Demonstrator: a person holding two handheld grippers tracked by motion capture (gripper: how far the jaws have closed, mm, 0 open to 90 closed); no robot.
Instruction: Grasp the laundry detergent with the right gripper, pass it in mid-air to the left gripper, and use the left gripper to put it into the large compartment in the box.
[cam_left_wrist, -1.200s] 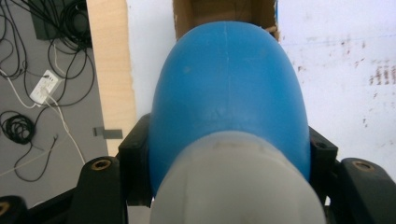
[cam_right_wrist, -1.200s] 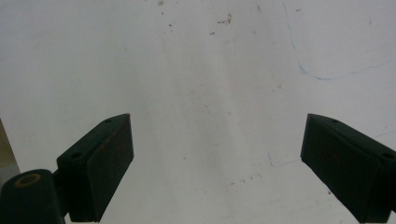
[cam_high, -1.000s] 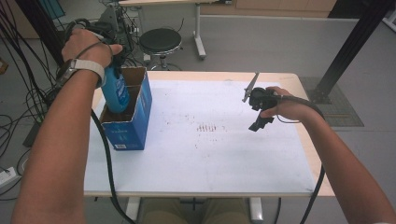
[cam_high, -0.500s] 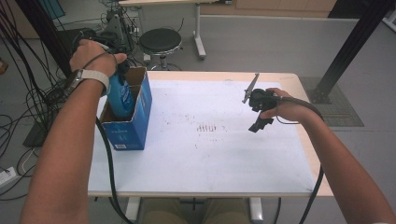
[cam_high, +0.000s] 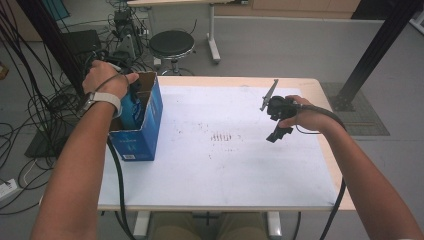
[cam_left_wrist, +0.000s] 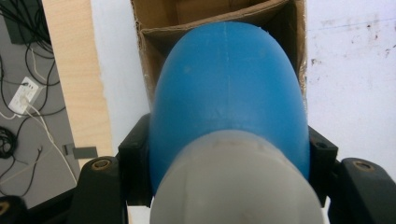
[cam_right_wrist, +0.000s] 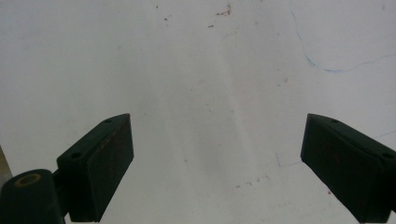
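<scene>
Legible text and markings on the table scene.
No word, brand or number can be read. The blue cardboard box (cam_high: 139, 131) at the left of the table carries small white print low on its near face, seen in the high view, too small to make out. The blue bottle (cam_left_wrist: 229, 88) shows no label. The white table top (cam_high: 240, 165) bears only dark smudges and a thin blue pen line.

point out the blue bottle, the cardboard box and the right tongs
blue bottle (cam_left_wrist: 229, 88): left gripper view, on its rounded blue body
cardboard box (cam_high: 150, 117): high view, on its blue outer side wall
right tongs (cam_right_wrist: 217, 163): right gripper view, midway between the two open black tips
</scene>
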